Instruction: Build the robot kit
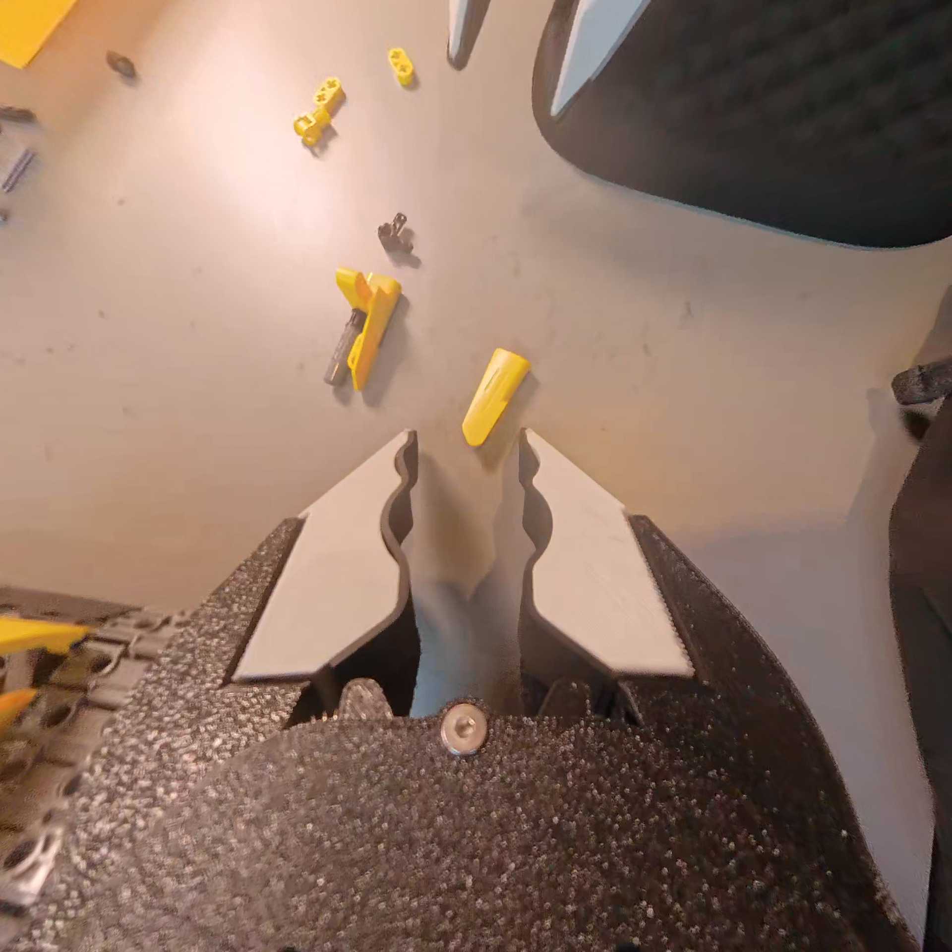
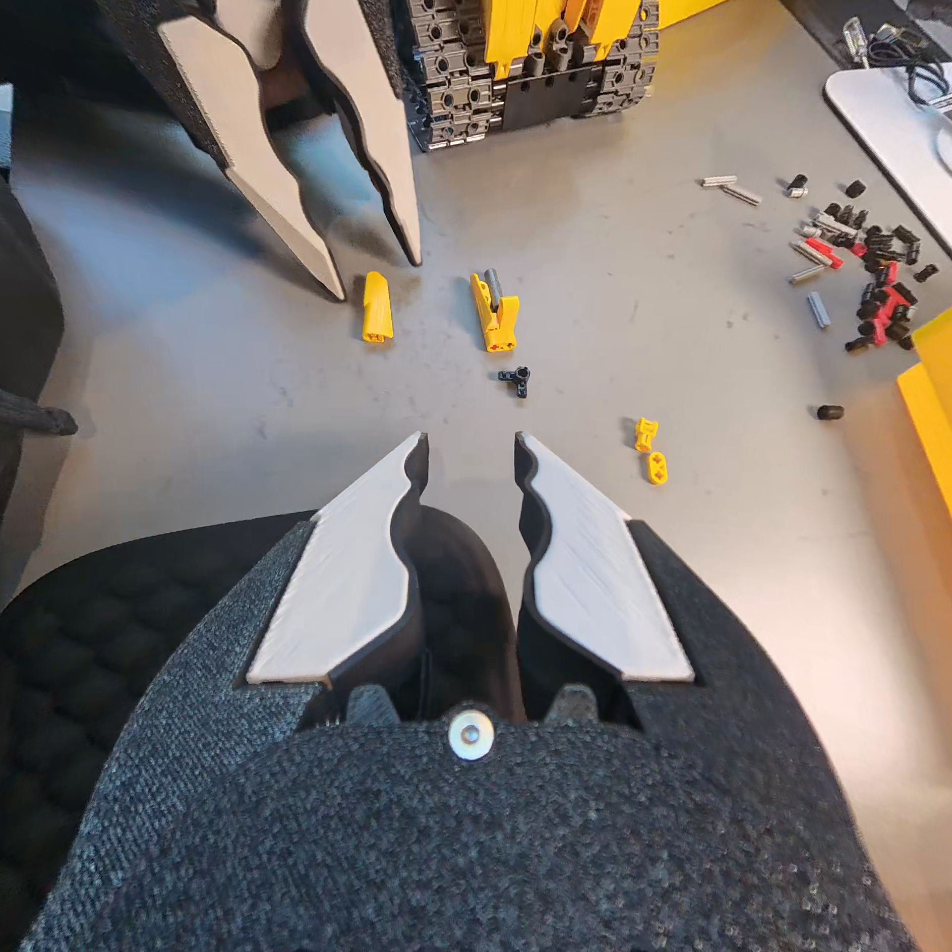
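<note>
My left gripper (image 1: 468, 438) is open and empty, just short of a small yellow curved panel piece (image 1: 495, 395) lying on the grey table; it also shows in the right wrist view (image 2: 377, 315), with the left gripper (image 2: 381, 281) just behind it. A yellow bracket with a dark grey axle (image 1: 363, 329) lies to the left of the panel piece; in the right wrist view (image 2: 495, 314) it lies to the right. A tiny black connector (image 2: 517, 380) lies closest ahead of my right gripper (image 2: 471, 438), which is open and empty.
A yellow and black tracked brick vehicle (image 2: 536, 67) stands at the back. Two small yellow connectors (image 2: 650, 452) lie to the right. A pile of black, red and grey pins (image 2: 865, 273) lies far right, next to a yellow box (image 2: 932, 391). A black padded seat (image 1: 762, 113) borders the table. My right fingertips sit around 12 centimetres from my left ones. From the right gripper's tips to the tiny black connector (image 2: 517, 380) is close to 6 centimetres. Look for it in the left wrist view (image 1: 391, 231) too.
</note>
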Demonstrator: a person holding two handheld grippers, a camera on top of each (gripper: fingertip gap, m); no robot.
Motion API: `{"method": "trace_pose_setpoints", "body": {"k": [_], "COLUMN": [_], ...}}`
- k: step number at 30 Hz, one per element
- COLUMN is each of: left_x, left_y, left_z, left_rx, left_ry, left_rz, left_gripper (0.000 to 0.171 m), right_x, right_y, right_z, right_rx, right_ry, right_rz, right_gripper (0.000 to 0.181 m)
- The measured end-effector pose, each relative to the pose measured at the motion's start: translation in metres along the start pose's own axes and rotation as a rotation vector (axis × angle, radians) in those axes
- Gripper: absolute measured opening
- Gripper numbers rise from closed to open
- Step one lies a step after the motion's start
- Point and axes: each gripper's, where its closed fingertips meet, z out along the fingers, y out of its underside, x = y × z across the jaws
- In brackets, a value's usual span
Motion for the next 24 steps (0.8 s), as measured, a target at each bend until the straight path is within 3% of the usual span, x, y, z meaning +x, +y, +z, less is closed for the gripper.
{"method": "trace_pose_setpoints", "body": {"k": [7,16,24], "left_x": [0.006,-0.005,-0.007], "left_y": [-0.005,-0.016,-0.006], "left_z": [0.006,-0.006,-0.005], "left_rx": [0.01,0.106,0.064], "left_ry": [0.051,-0.035,-0.022], "left_rz": [0.002,-0.001,-0.07], "left_gripper": [0.012,0.011,0.012], "right_x": [-0.003,-0.015,-0.027], "right_y": [-0.006,-0.027,-0.035], "right_z": [0.012,0.026,0.04], "right_rx": [0.019,0.056,0.031], "right_ry": [-0.047,-0.119,-0.162], "right_rz": [-0.023,-0.097,-0.154], "right_gripper": [0.033,0.033,0.033]}}
